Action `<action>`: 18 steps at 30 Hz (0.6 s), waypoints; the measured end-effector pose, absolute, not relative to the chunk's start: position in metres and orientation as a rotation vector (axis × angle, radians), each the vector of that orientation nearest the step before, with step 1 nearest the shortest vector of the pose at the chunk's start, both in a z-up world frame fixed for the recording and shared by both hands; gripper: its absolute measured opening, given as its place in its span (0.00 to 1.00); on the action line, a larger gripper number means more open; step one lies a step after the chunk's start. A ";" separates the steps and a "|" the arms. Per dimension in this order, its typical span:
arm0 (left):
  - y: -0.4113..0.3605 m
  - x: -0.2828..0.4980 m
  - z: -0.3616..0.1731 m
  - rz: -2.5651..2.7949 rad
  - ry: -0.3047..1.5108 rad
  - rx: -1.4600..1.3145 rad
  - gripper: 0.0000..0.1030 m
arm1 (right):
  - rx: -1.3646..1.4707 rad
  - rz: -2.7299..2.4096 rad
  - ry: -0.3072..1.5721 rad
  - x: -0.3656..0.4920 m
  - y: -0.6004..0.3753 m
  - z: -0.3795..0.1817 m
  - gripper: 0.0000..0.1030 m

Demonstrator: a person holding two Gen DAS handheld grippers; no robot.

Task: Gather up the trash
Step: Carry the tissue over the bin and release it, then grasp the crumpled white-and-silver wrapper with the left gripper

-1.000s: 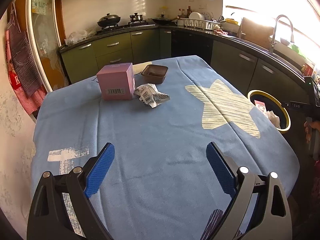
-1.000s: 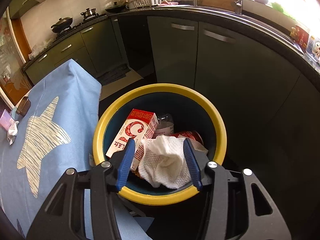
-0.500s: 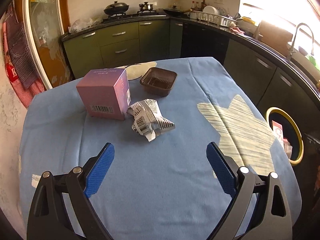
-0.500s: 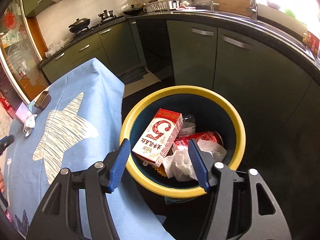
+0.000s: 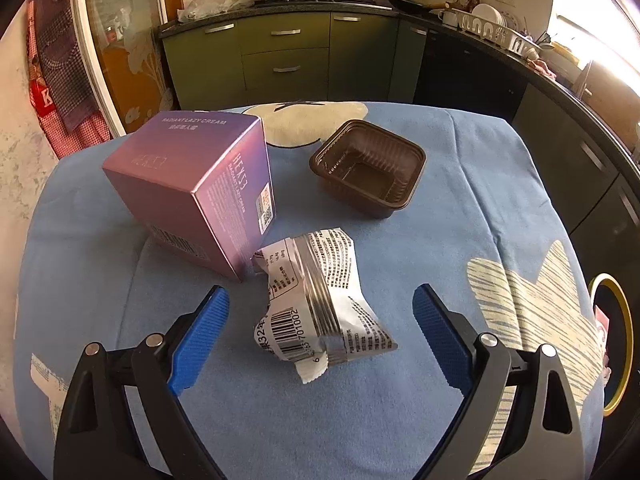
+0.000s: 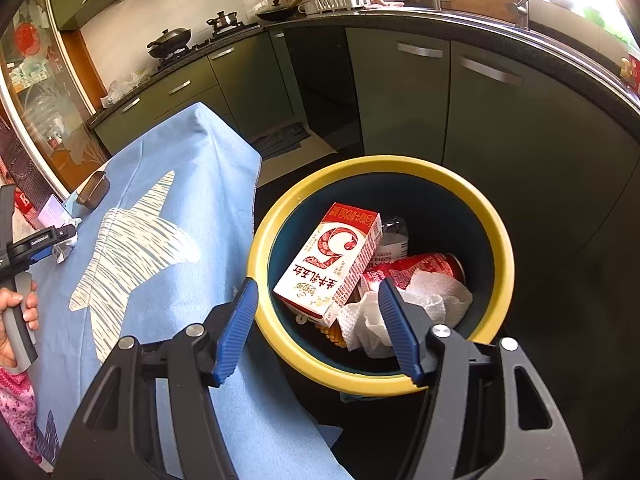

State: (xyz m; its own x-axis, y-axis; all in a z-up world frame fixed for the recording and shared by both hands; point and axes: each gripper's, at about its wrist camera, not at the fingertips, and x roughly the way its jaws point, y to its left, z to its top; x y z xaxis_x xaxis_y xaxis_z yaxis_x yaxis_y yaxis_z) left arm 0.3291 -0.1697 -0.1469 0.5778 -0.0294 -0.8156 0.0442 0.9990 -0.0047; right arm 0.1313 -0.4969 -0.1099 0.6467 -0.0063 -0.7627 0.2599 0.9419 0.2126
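Presently left gripper (image 5: 320,322) jaws wide, nothing held, straddling crumpled wrapper (image 5: 320,300) on blue tablecloth (image 5: 400,420) — right gripper (image 6: 316,330), jaws just opening, empty, hangs over yellow-rimmed bin (image 6: 496,248) holding carton (image 6: 332,256).

Box (image 5: 192,184): "RADIANT LAZY CREAM"; carton (image 6: 332,256): "5"
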 end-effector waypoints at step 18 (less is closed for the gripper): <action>-0.158 0.332 -0.152 -0.053 0.950 -0.024 0.46 | 0.321 -0.130 0.867 0.132 -0.494 -0.114 0.58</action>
State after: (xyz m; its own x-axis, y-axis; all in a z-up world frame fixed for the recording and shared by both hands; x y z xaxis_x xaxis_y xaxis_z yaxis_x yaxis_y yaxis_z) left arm 0.3319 -0.1581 -0.1521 0.5803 -0.0558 -0.8125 0.0344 0.9984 -0.0440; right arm 0.1323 -0.4936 -0.1143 0.6428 0.0178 -0.7658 0.2411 0.9442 0.2244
